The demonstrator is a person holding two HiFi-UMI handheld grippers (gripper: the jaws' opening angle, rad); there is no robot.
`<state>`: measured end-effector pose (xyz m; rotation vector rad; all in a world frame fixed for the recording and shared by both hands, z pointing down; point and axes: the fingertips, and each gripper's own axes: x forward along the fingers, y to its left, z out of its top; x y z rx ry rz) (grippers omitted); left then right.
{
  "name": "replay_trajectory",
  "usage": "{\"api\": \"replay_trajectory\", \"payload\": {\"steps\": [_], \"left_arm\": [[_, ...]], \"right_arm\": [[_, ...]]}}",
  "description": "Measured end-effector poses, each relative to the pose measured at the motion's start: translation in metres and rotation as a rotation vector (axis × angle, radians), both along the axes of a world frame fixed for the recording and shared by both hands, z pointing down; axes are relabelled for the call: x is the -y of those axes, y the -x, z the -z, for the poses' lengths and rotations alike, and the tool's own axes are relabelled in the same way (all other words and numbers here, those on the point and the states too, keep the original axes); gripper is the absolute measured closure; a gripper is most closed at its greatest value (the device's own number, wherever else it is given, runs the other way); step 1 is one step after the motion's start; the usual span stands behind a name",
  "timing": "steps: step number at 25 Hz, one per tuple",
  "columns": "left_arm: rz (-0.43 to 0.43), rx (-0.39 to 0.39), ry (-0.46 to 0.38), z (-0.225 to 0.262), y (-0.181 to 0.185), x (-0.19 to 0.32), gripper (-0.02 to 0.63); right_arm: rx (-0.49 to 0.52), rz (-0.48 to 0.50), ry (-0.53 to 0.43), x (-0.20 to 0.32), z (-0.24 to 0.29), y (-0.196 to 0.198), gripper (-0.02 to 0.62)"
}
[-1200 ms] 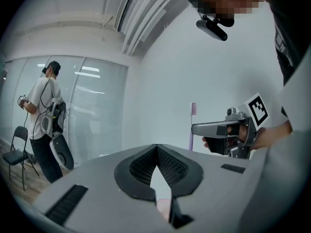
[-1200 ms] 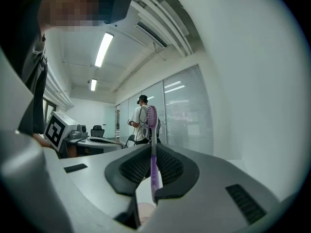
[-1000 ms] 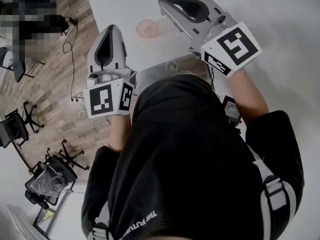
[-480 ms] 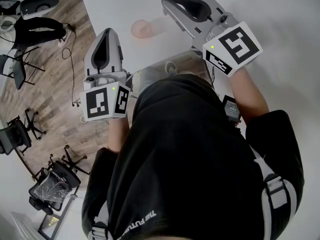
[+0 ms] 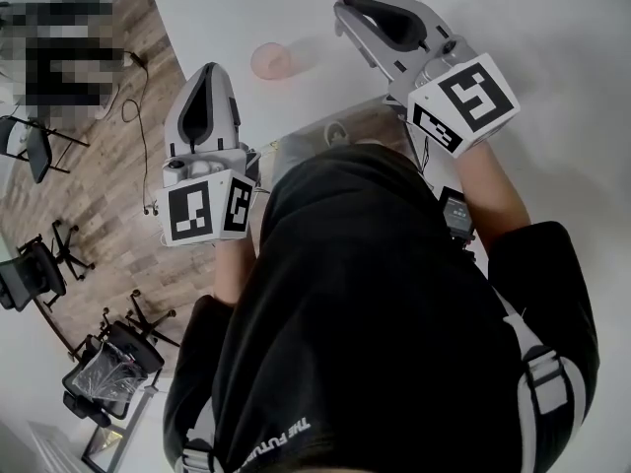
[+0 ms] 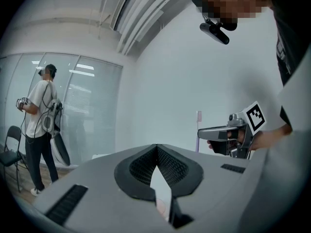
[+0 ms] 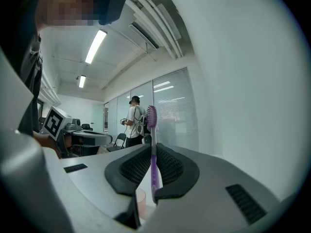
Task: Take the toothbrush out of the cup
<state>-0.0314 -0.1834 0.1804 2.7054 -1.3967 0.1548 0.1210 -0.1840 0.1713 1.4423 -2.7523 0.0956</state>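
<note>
Right gripper (image 7: pixel 152 148) is clamped on the purple toothbrush (image 7: pixel 152 130). Handle is pinched between the ribbed pads, brush roughly upright, bristle head above the jaws. Left gripper (image 6: pixel 156 147) has its tips together with nothing in them, and is parked to the left, well apart from the brush.

Pink cup (image 5: pixel 269 60) stands upright on the white table (image 5: pixel 217 13), between the two grippers and nearer the right one's tips. In the right gripper view the cup (image 7: pixel 141 202) sits below the jaws, just left of the handle's lower end. My read is that the brush is out of the cup or very nearly so. I can't confirm the handle end is past the rim, because the jaw body hides that spot.

How I'd run this step:
- Hold the squeeze steady. The handle is thin and smooth, so it could pivot in the pads.
- Go straight up first, then sideways once the handle end is plainly above the rim.
- The cup looks light, so a snag would tip it. The left gripper is free to steady it.
</note>
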Motion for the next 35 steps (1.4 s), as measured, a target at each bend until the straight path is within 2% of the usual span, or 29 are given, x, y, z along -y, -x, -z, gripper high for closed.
{"api": "replay_trajectory", "payload": {"steps": [13, 35], "left_arm": [[-0.008, 0.008, 0.014, -0.007, -0.004, 0.005, 0.586], [-0.014, 0.001, 0.01, -0.006, -0.003, 0.021, 0.586]], "right_arm": [[-0.025, -0.022, 0.04, 0.004, -0.012, -0.007, 0.548], [-0.037, -0.037, 0.044, 0.015, -0.011, -0.008, 0.548]]}}
